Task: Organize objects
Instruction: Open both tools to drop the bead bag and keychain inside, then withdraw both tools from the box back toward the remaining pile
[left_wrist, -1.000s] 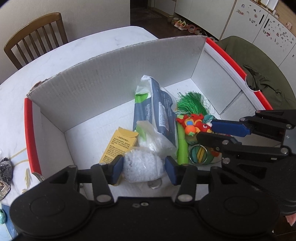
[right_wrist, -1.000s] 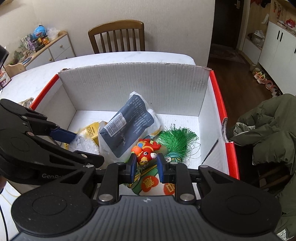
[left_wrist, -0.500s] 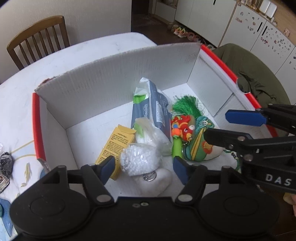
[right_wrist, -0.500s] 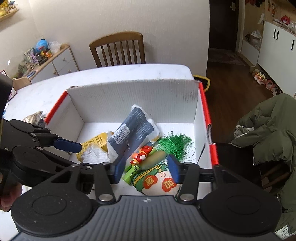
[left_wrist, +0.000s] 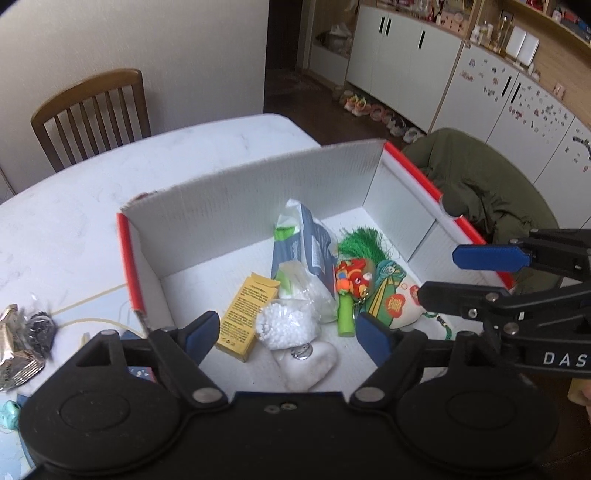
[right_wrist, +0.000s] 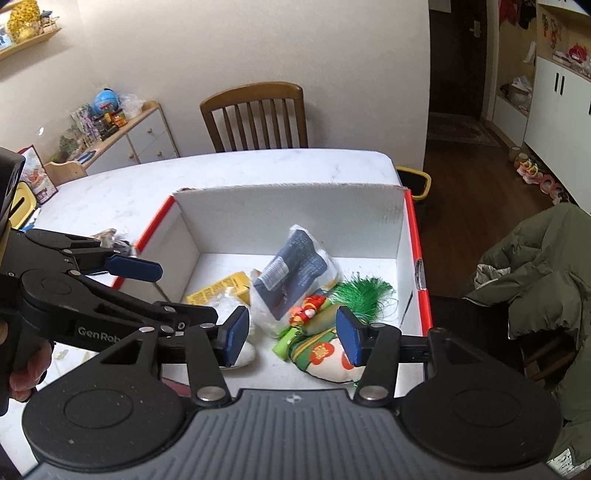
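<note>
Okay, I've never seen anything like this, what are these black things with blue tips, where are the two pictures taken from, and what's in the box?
These are two handheld grabbing tools, each worked by a person; no robot arm is involved. Each carries a wide-angle camera looking forward along its two blue-tipped fingers, so each picture is one tool's own view.

In the left tool's view, the left gripper fills the bottom and the right gripper pokes in from the side. The right tool's view shows the right gripper up close. Both are open and hold nothing.

Below them a white cardboard box with red edges sits on a white table. Inside lie a yellow carton, a bag of white beads, a grey-blue packet, a green tassel and a colourful toy.
</note>
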